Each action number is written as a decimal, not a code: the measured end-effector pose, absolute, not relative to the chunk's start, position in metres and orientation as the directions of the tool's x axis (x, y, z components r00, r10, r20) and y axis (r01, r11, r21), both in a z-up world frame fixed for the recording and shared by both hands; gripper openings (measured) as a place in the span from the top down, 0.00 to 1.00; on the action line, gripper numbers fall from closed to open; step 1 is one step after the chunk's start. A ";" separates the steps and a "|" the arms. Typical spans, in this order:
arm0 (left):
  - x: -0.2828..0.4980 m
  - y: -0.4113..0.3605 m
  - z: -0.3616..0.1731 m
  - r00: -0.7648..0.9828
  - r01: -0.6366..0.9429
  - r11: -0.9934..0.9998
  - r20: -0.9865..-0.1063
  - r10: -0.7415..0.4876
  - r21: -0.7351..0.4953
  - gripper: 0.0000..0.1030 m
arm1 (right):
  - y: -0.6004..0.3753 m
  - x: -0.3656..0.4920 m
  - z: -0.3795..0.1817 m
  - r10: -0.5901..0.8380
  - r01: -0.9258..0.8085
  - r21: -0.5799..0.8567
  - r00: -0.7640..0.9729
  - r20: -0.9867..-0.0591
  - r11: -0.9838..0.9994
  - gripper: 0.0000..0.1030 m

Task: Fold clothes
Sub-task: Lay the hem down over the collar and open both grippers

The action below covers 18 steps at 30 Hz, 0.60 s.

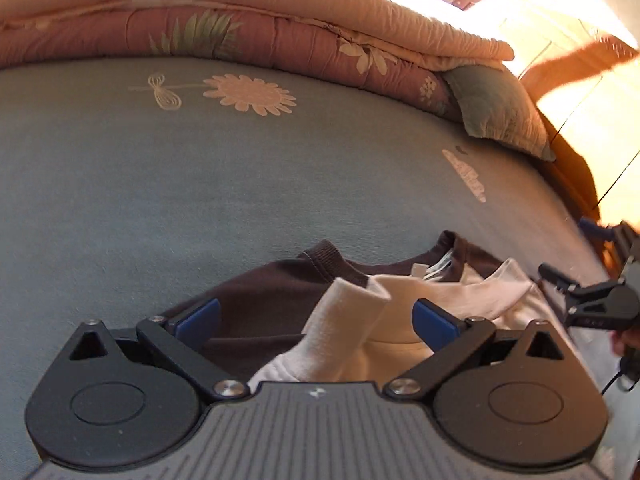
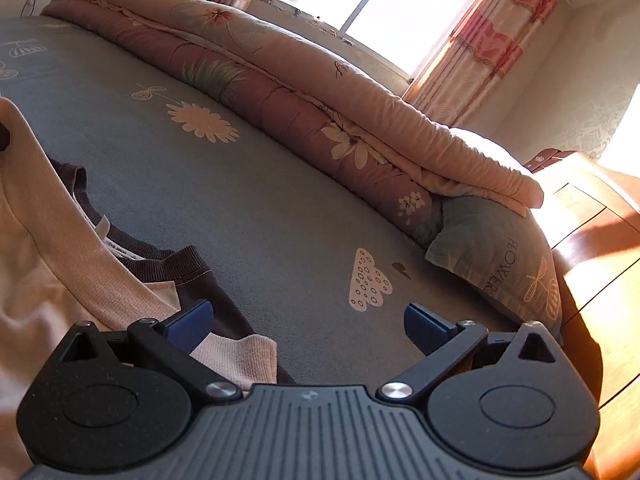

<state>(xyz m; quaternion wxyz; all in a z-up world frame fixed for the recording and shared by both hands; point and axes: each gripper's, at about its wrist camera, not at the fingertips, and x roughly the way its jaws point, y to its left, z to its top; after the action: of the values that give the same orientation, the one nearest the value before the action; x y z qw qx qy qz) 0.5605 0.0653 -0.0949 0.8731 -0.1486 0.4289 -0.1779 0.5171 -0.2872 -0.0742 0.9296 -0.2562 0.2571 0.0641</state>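
A dark brown shirt [image 1: 264, 300] lies flat on the blue bedsheet [image 1: 160, 184], its ribbed collar toward the far side. A cream-white top [image 1: 440, 292] lies over it, with one sleeve cuff [image 1: 348, 312] rising between my left fingers. My left gripper [image 1: 316, 316] is open just above these clothes. The other gripper's black body shows at the right edge [image 1: 600, 304]. In the right wrist view the cream top [image 2: 48, 240] and the brown shirt's collar [image 2: 176, 260] lie at the left; my right gripper [image 2: 308, 320] stands open over the bedsheet [image 2: 260, 208], its left finger above the clothes' edge.
A folded floral quilt [image 1: 248, 28] runs along the far side of the bed, with a blue-green pillow [image 1: 496, 112] at its right end. A wooden headboard and cabinet [image 2: 600, 240] stand to the right. A window with pink curtains [image 2: 480, 48] is behind the quilt.
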 end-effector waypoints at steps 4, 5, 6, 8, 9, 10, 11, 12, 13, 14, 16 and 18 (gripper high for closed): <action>0.562 0.098 -0.101 0.588 0.052 0.859 -0.679 -0.439 -0.510 0.02 | -0.306 0.503 -0.073 0.039 -0.256 -0.327 0.837 -0.545 0.910 0.00; 0.556 0.103 -0.098 0.606 0.055 0.846 -0.656 -0.450 -0.530 0.02 | -0.310 0.498 -0.073 0.056 -0.260 -0.301 0.834 -0.549 0.918 0.00; 0.549 0.106 -0.095 0.609 0.074 0.829 -0.633 -0.478 -0.555 0.02 | -0.313 0.491 -0.071 0.082 -0.270 -0.272 0.832 -0.548 0.924 0.00; 0.535 0.105 -0.091 0.591 0.136 0.784 -0.586 -0.555 -0.606 0.02 | -0.323 0.478 -0.066 0.174 -0.315 -0.174 0.818 -0.548 0.933 0.00; 0.529 0.103 -0.089 0.574 0.166 0.761 -0.566 -0.591 -0.627 0.02 | -0.330 0.472 -0.064 0.253 -0.358 -0.092 0.797 -0.549 0.929 0.00; 0.524 0.098 -0.090 0.547 0.195 0.740 -0.555 -0.627 -0.643 0.02 | -0.336 0.470 -0.062 0.333 -0.402 -0.004 0.765 -0.551 0.916 0.00; 0.520 0.093 -0.092 0.521 0.219 0.720 -0.545 -0.657 -0.658 0.02 | -0.342 0.469 -0.063 0.410 -0.438 0.088 0.728 -0.550 0.895 0.00; 0.518 0.088 -0.096 0.502 0.234 0.703 -0.536 -0.679 -0.671 0.02 | -0.346 0.471 -0.066 0.483 -0.463 0.186 0.684 -0.546 0.866 0.00; 0.516 0.082 -0.100 0.488 0.244 0.692 -0.530 -0.693 -0.680 0.02 | -0.349 0.473 -0.070 0.544 -0.478 0.272 0.643 -0.539 0.835 0.00; 0.516 0.077 -0.106 0.487 0.236 0.696 -0.537 -0.688 -0.678 0.02 | -0.349 0.478 -0.076 0.582 -0.479 0.334 0.613 -0.535 0.812 0.00; 0.517 0.075 -0.120 0.489 0.195 0.724 -0.574 -0.656 -0.661 0.02 | -0.349 0.488 -0.090 0.602 -0.448 0.402 0.586 -0.542 0.798 0.00; 0.513 0.081 -0.132 0.512 0.155 0.775 -0.621 -0.593 -0.612 0.02 | -0.351 0.498 -0.105 0.576 -0.392 0.422 0.582 -0.574 0.817 0.00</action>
<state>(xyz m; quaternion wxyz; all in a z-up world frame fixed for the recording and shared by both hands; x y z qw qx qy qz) 0.5130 0.0812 -0.1321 0.8331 -0.2489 0.4399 -0.2245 0.4985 -0.3512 -0.1055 0.8805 0.1257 0.3652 0.2750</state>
